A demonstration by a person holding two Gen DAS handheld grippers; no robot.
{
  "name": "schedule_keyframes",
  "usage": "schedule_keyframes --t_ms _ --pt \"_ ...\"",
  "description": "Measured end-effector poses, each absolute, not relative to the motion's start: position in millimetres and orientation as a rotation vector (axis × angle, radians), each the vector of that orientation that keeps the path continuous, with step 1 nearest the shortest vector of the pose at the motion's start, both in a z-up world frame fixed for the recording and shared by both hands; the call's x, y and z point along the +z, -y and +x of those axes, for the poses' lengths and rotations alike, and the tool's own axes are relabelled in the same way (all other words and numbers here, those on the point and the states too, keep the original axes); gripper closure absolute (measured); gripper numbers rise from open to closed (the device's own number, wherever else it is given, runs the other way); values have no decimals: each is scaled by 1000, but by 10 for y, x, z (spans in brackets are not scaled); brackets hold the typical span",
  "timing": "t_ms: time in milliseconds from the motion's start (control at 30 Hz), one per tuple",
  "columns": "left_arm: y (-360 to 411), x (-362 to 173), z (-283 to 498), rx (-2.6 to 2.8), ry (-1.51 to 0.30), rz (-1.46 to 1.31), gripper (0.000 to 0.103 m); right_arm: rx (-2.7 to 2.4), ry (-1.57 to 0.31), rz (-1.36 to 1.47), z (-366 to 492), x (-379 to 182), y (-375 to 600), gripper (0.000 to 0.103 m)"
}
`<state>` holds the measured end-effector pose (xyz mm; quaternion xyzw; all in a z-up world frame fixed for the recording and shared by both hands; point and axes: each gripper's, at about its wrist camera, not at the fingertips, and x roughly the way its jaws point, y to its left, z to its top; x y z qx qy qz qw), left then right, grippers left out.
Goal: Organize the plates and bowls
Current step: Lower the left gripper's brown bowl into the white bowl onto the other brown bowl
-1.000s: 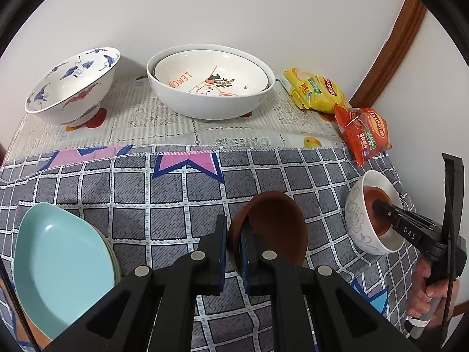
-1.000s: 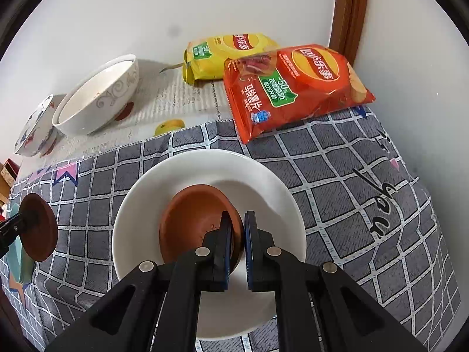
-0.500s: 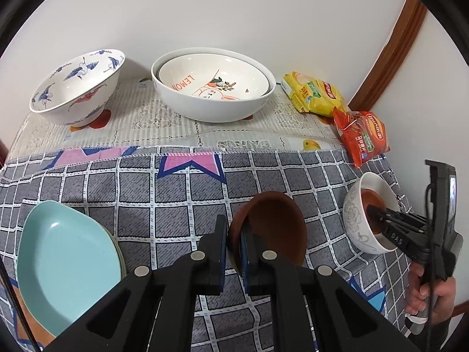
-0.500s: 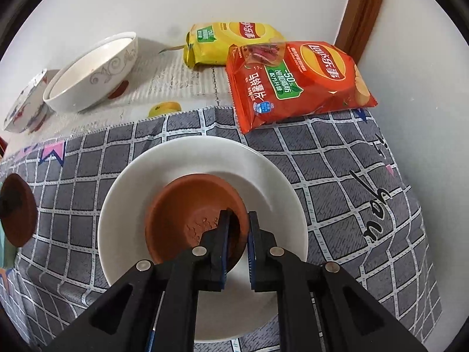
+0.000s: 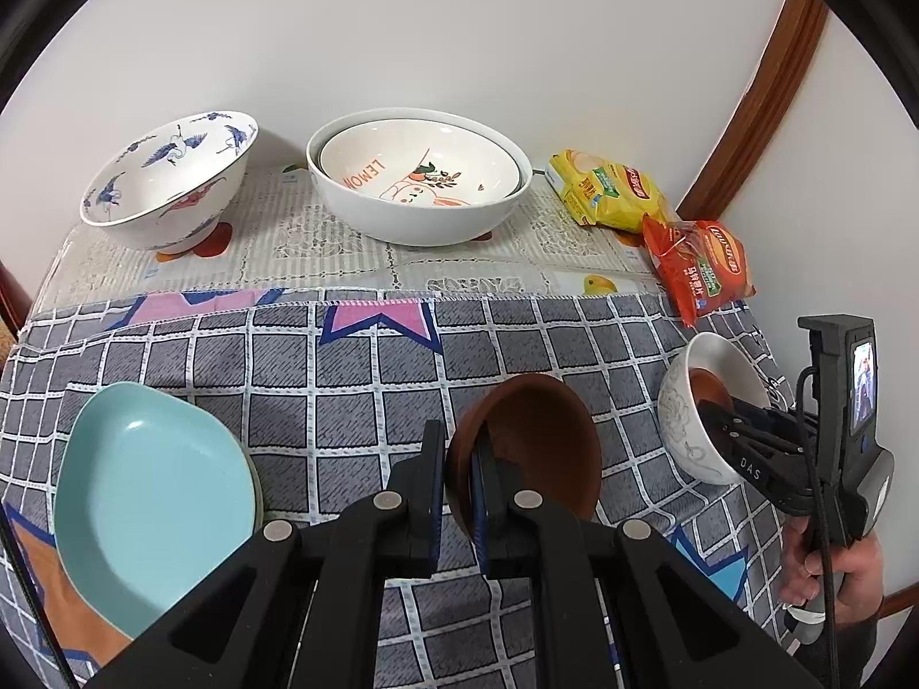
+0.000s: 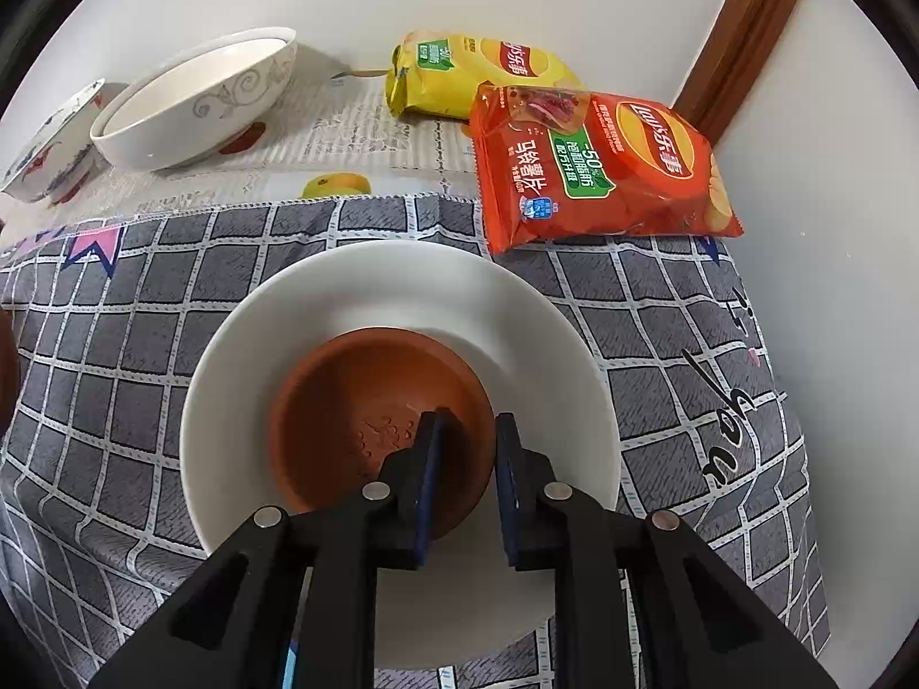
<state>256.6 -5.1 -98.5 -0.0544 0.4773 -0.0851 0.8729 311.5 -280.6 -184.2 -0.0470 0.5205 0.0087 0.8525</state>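
My left gripper (image 5: pixel 456 442) is shut on the rim of a brown bowl (image 5: pixel 534 442), held tilted above the grey checked cloth. At the right, a second brown bowl (image 6: pixel 356 402) lies inside a white bowl (image 6: pixel 517 316) with a grey flower pattern. My right gripper (image 6: pixel 471 422) straddles that brown bowl's near rim, one finger inside and one outside. Its jaws are opening, and a gap shows between the pads and the rim. The left wrist view shows the right gripper (image 5: pixel 712 407) reaching into the white bowl (image 5: pixel 683 419), with a person's hand (image 5: pixel 827 568) on its handle.
A teal plate (image 5: pixel 143 494) lies on other plates at the front left. At the back stand a blue crane-pattern bowl (image 5: pixel 166 172) and a large white bowl (image 5: pixel 413 184) holding a lemon-print dish. Yellow (image 6: pixel 477 74) and red (image 6: pixel 597 166) crisp bags lie by the wall corner.
The right jaws have parted from the brown bowl's rim, and that bowl now rests lower in the white bowl. The right wrist has rolled a little. The left gripper still grips its brown bowl.
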Motion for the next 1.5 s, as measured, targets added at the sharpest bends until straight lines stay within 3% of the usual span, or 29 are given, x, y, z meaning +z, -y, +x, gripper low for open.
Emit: schedule_keyframes --t_ms 67,533,1000,1500 --pt "78 -952 2542 -182 -994 -109 95 34 -1081 -80 3071 -1785 2814 73" --pt "777 -692 2437 -271 -961 -90 95 55 -868 139 2279 -1028 3503 68" --pt "1587 -844 2622 -335 -1003 -85 95 28 -875 222 1882 -1233 4048 68" --pt "1810 -1271 2964 -341 -1098 -126 94 67 -900 275 1856 -1413 4012 68"
